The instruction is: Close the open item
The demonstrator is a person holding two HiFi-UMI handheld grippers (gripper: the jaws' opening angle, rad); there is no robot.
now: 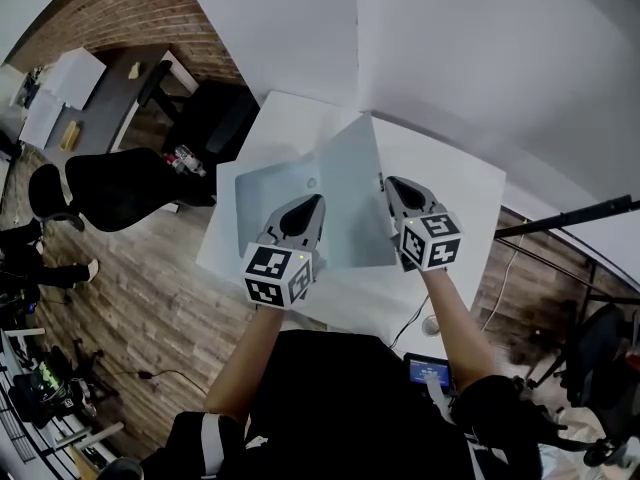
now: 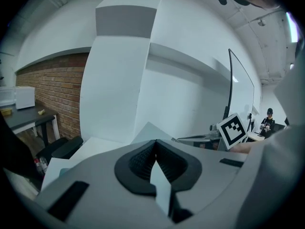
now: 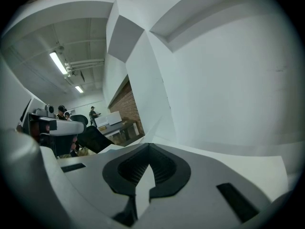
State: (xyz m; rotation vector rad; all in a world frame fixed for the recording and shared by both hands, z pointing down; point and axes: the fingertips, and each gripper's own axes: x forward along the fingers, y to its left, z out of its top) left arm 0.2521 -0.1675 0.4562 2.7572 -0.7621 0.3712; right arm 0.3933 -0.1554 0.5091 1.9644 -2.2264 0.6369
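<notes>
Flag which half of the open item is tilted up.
The right half, beside the right tongs: it rises steeply, while the left half lies flat on the white table.

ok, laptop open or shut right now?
Open. In the head view the laptop has one grey panel flat on the white table, the other raised at an angle.

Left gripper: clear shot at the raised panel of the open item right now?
Probably yes. The left gripper sits just left of the raised panel with nothing between them. Its jaws are together, so it would push, not grip.
</notes>
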